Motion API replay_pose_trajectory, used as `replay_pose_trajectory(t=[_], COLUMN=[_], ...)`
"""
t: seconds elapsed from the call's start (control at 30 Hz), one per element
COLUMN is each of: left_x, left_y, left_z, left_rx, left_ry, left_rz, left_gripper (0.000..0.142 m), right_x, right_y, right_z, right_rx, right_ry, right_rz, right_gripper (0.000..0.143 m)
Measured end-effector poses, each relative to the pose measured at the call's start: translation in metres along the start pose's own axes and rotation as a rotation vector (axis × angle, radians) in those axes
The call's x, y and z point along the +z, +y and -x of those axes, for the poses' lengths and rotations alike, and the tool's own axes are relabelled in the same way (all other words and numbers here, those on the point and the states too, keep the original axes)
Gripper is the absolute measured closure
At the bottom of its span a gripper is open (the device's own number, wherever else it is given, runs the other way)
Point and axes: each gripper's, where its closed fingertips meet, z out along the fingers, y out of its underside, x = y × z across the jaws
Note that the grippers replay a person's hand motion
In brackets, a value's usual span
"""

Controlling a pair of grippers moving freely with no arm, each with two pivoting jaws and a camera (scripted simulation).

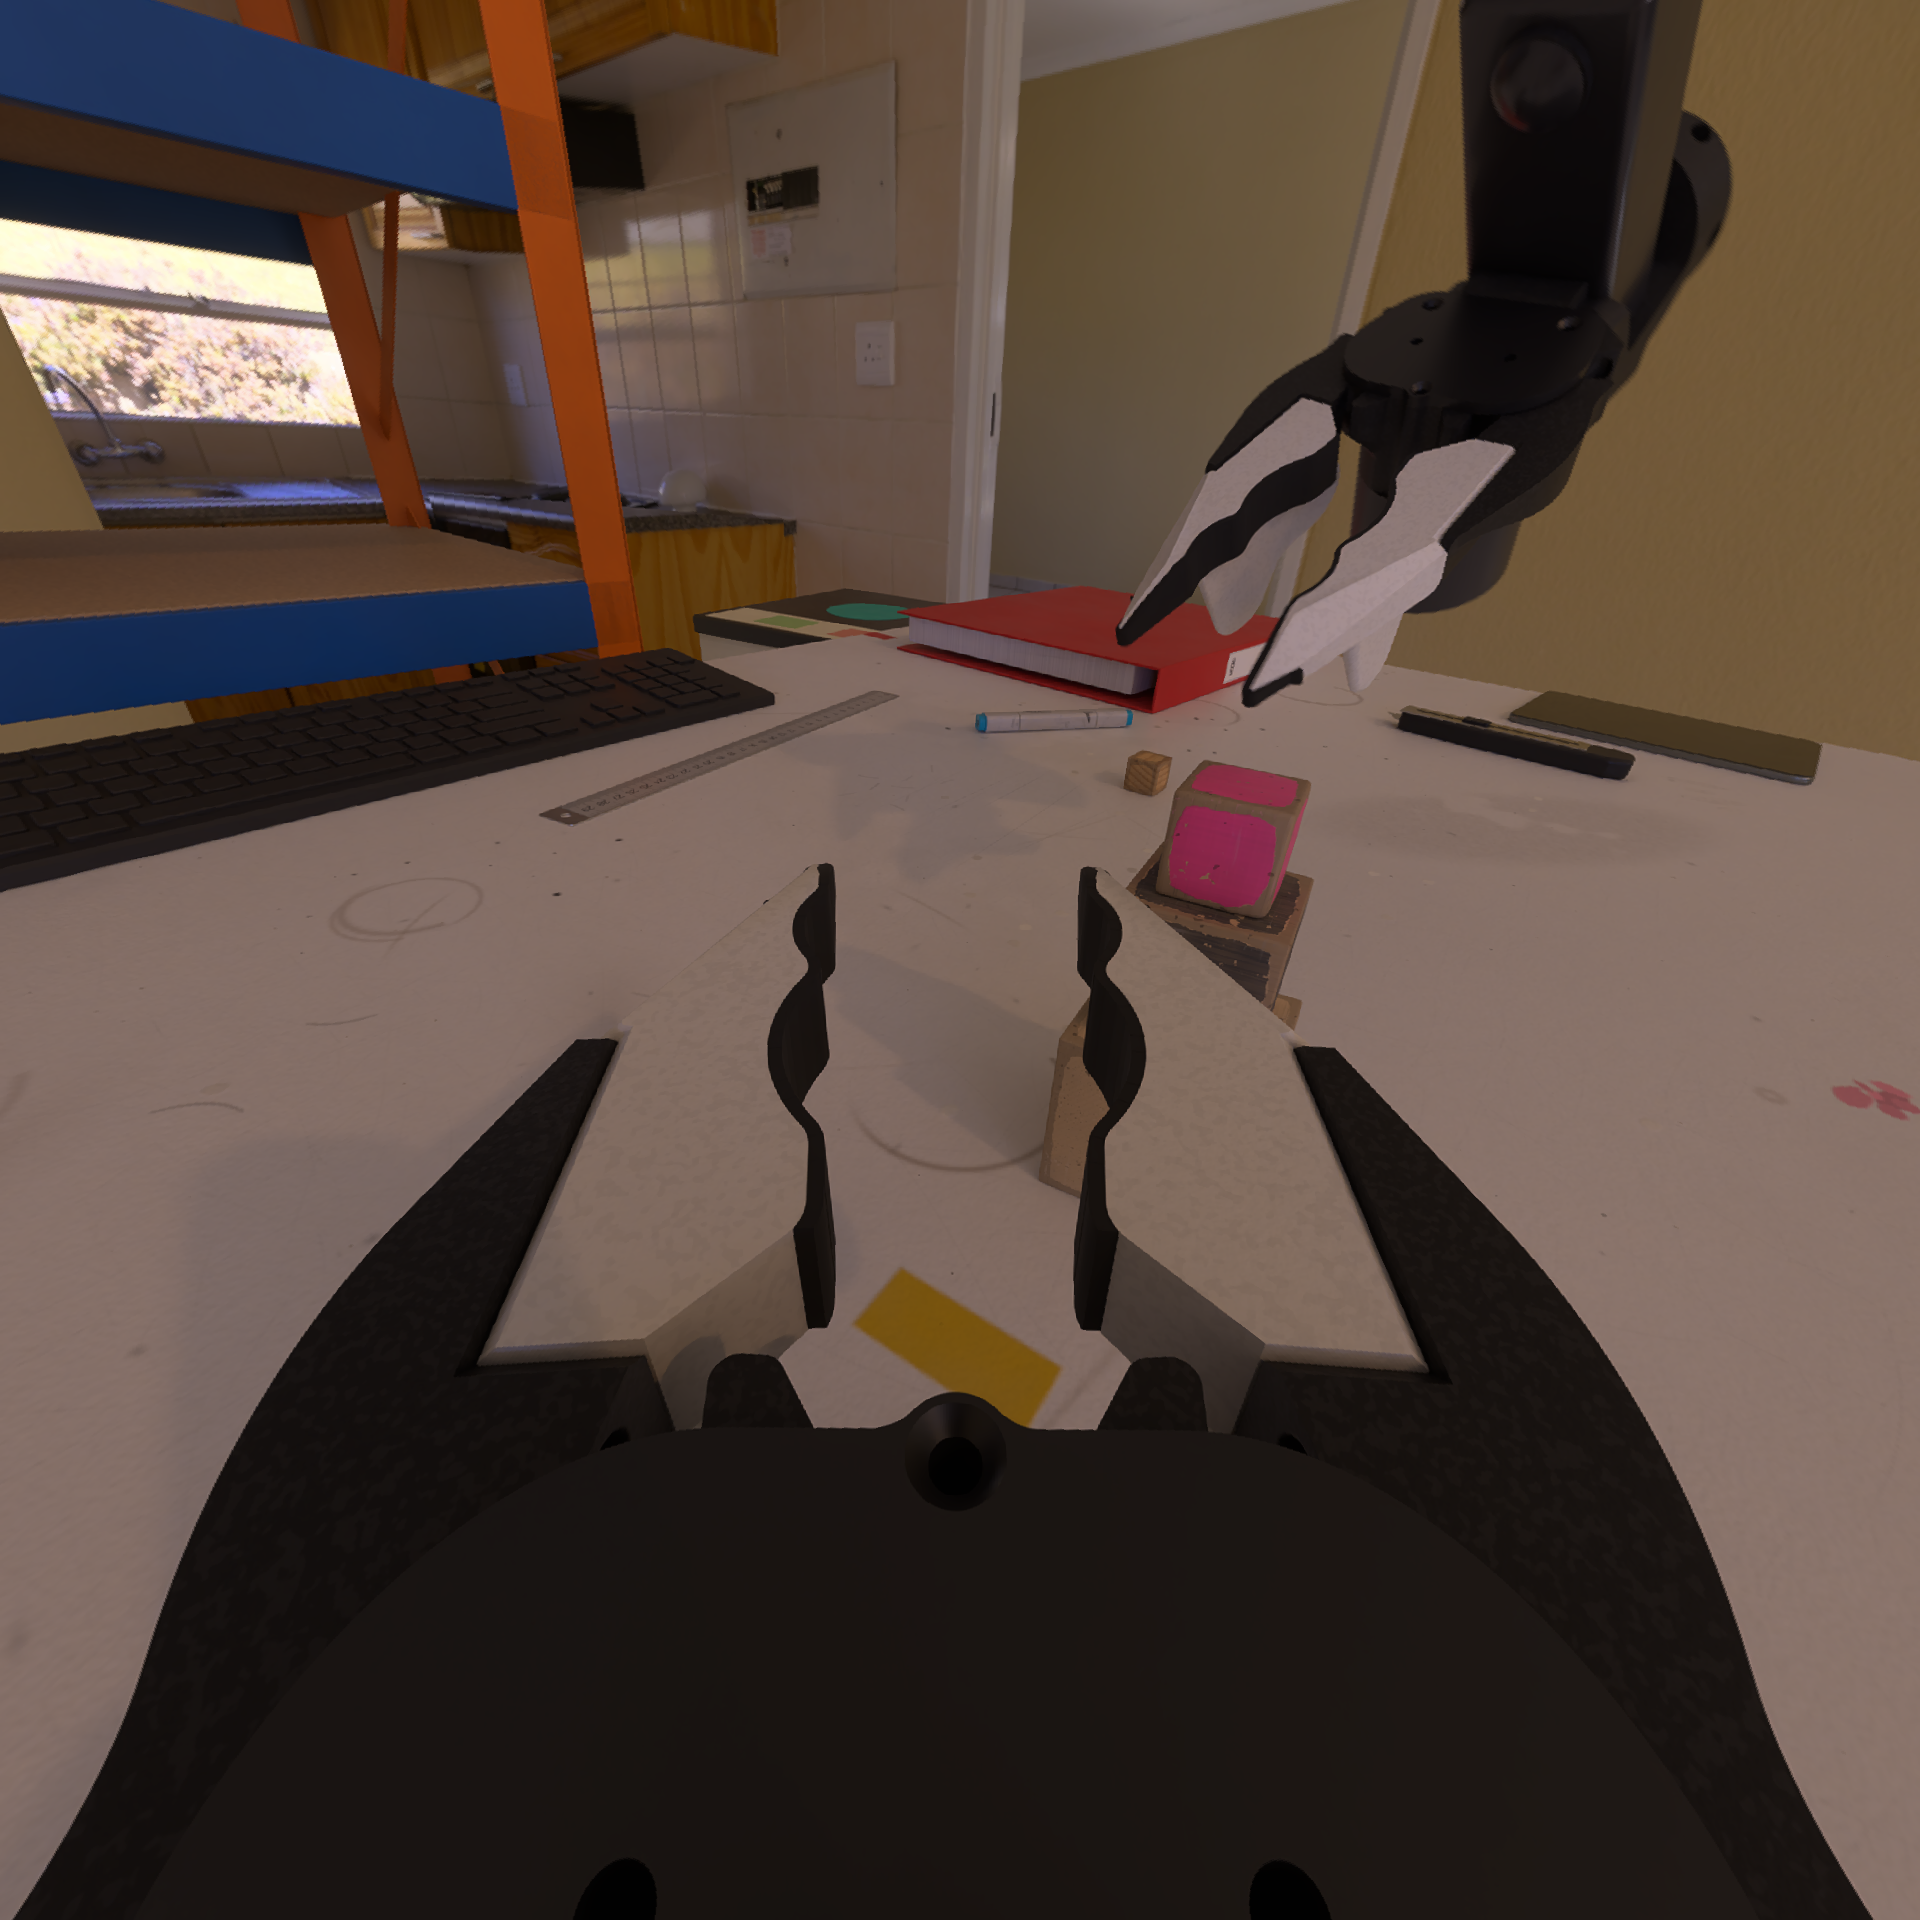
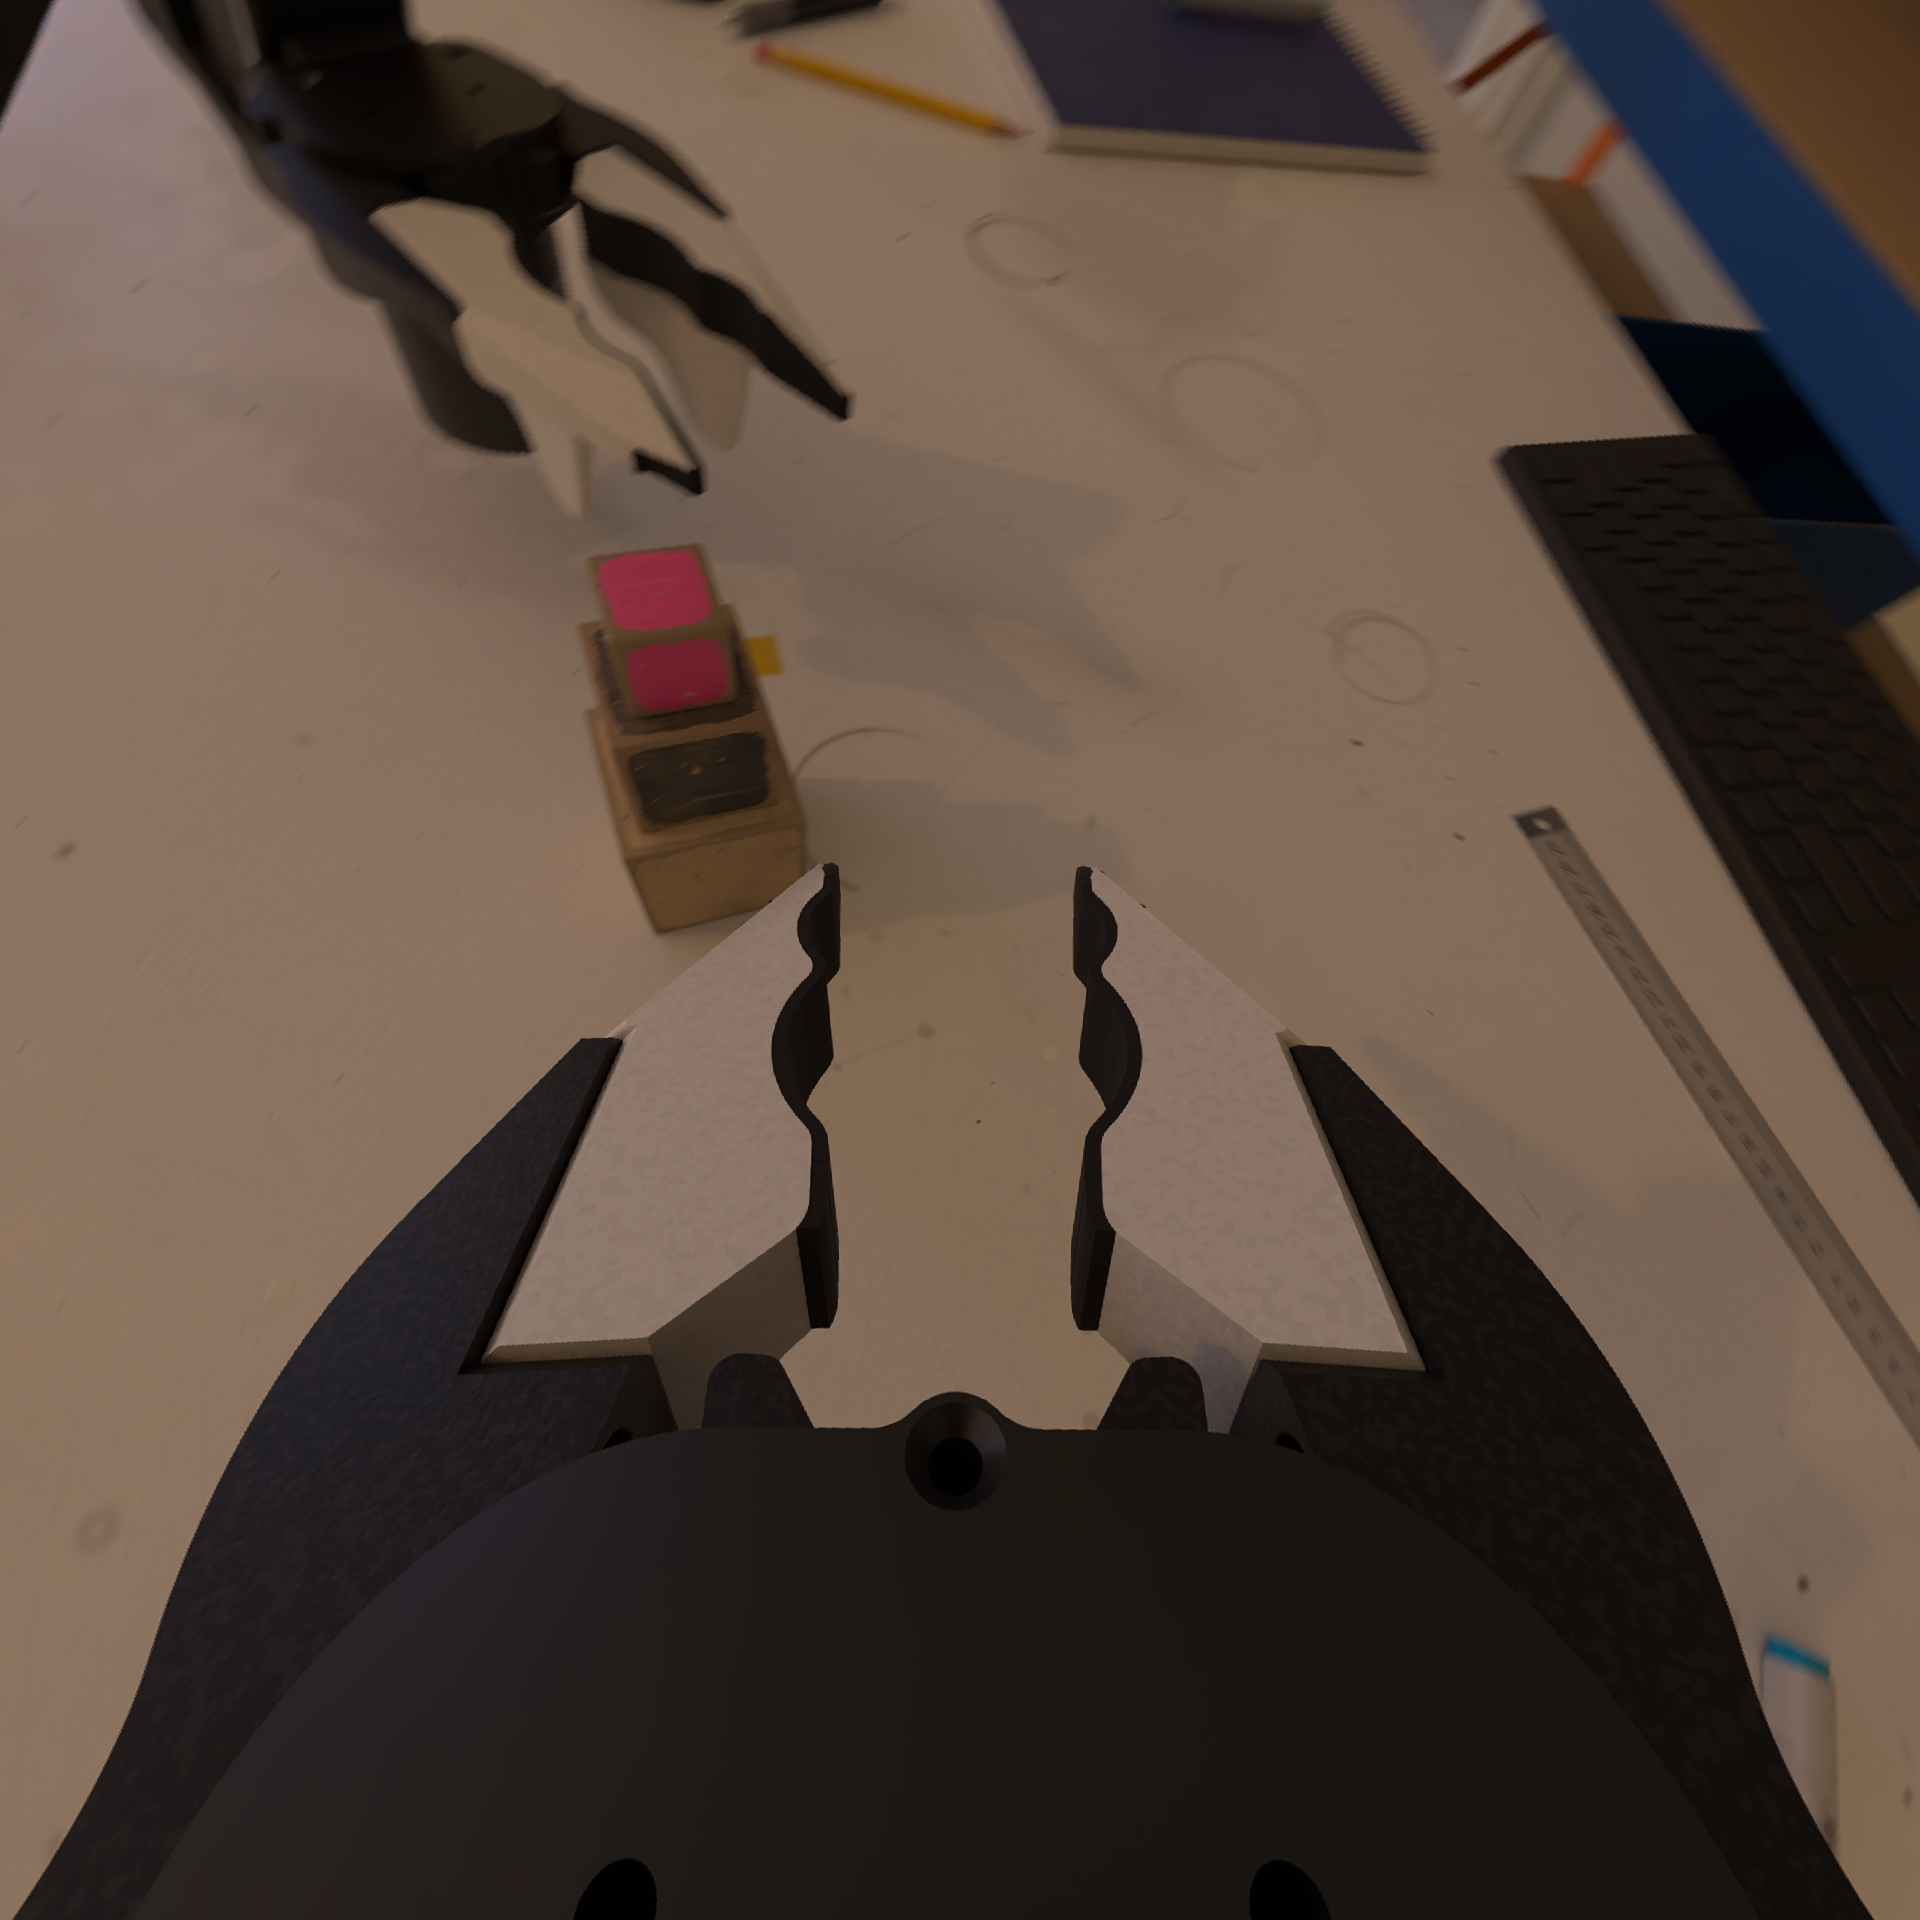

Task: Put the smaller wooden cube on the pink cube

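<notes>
The smaller wooden cube [image 1: 1147, 773] sits alone on the white table, just beyond a stack; it does not show in the right wrist view. The stack is the pink cube [image 1: 1231, 836] [image 2: 660, 623] on a black cube [image 1: 1236, 940] [image 2: 696, 779], which rests on a larger wooden cube [image 1: 1065, 1112] [image 2: 717, 873]. My left gripper [image 1: 956, 883] is open and empty, low over the table, with the stack at its right finger. My right gripper [image 2: 956, 883] is open and empty, and in the left wrist view [image 1: 1195, 663] it hovers above and beyond the cubes.
A black keyboard [image 1: 343, 748] [image 2: 1745, 727] and a steel ruler [image 1: 717, 758] [image 2: 1704, 1081] lie to one side. A marker [image 1: 1051, 719], a red binder [image 1: 1060, 644], a utility knife [image 1: 1512, 743] and a dark tablet [image 1: 1662, 732] lie beyond. A blue-and-orange shelf [image 1: 312, 613] stands at the left.
</notes>
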Motion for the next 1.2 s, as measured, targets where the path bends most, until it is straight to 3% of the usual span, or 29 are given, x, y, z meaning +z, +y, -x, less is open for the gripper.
replay_pose_trajectory(t=[0.1, 0.2, 0.33, 0.47, 0.67, 1.0, 1.1, 1.2], left_x=[0.000, 0.001, 0.002, 0.004, 0.004, 0.000, 0.001, 0.003], left_y=[0.000, 0.000, 0.002, 0.004, 0.005, 0.001, 0.002, 0.004], left_z=[0.000, 0.001, 0.000, -0.002, -0.003, 0.000, -0.001, -0.003], left_rx=[-0.001, 0.001, 0.019, 0.042, 0.053, 0.032, 0.037, 0.048], left_ry=[-0.001, -0.006, -0.015, -0.019, -0.025, -0.030, -0.026, -0.021], left_rz=[0.002, 0.003, 0.016, 0.037, 0.039, 0.006, 0.016, 0.033], left_gripper=[0.096, 0.096, 0.096, 0.096, 0.097, 0.098, 0.098, 0.098], right_x=[-0.025, -0.072, -0.122, -0.129, -0.101, -0.082, -0.081, -0.078], right_y=[0.015, 0.064, 0.139, 0.165, 0.183, 0.210, 0.214, 0.216], right_z=[-0.026, -0.054, -0.056, -0.048, -0.058, -0.093, -0.097, -0.101], right_rx=[0.177, 0.433, 0.666, 0.655, 0.644, 0.789, 0.837, 0.874], right_ry=[0.288, 0.651, 0.972, 1.007, 1.012, 1.093, 1.077, 1.035], right_rz=[-0.137, -0.243, -0.202, -0.043, 0.192, 0.382, 0.376, 0.358], right_gripper=[0.099, 0.106, 0.118, 0.123, 0.118, 0.094, 0.097, 0.112])
